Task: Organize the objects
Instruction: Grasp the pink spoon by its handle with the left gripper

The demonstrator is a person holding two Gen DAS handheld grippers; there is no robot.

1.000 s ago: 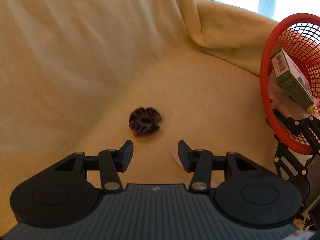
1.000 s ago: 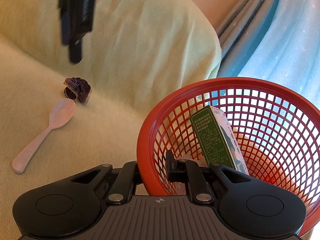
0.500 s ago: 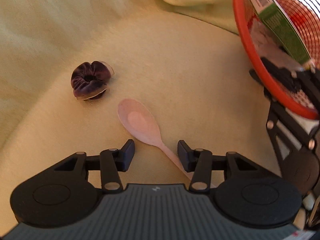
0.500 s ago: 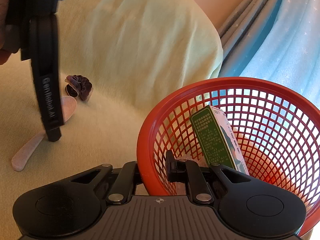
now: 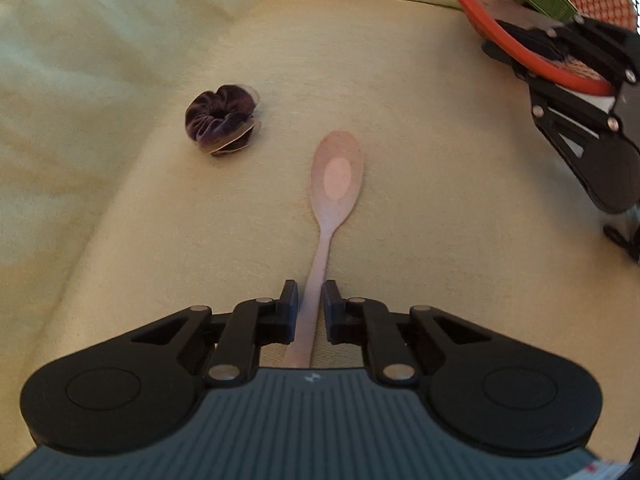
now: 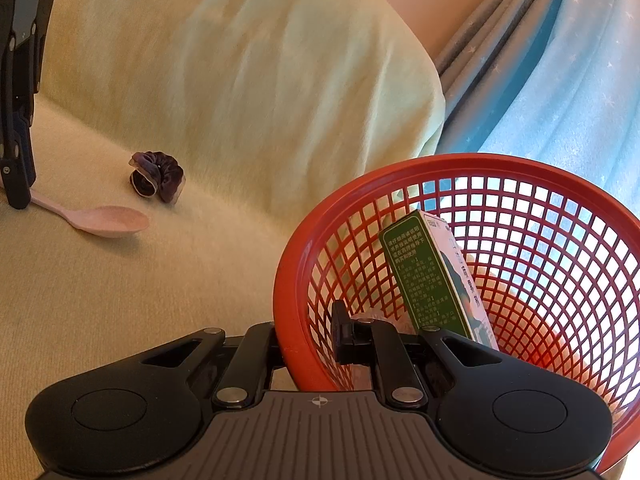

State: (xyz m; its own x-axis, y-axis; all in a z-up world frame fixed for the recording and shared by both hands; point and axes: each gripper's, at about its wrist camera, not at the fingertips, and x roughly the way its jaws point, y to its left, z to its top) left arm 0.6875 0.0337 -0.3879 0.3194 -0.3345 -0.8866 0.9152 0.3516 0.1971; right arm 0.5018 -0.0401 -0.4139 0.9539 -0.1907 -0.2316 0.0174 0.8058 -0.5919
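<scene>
A pink spoon point(image 5: 337, 178) lies on the yellow sofa seat, bowl pointing away from me. My left gripper point(image 5: 311, 292) points steeply down over its handle; the jaws are closing, with the handle pinched between the pads. The right wrist view shows the same spoon point(image 6: 108, 220) flat on the cushion, the left gripper point(image 6: 18, 184) at its handle end. A purple velvet scrunchie point(image 5: 220, 118) sits to the left of the bowl. My right gripper point(image 6: 308, 336) is shut on the near rim of a red mesh basket point(image 6: 288, 280), which holds a green box point(image 6: 432, 276).
The sofa's backrest point(image 6: 240, 60), draped in yellow cloth, rises behind the scrunchie. A blue curtain point(image 6: 540, 80) hangs behind the basket. In the left wrist view the basket point(image 5: 492, 16) sits at the top right corner.
My left gripper dropped toward the seat, rolled into line with the spoon, and its jaws went from wide apart to closed around the handle. The right gripper and basket stayed still.
</scene>
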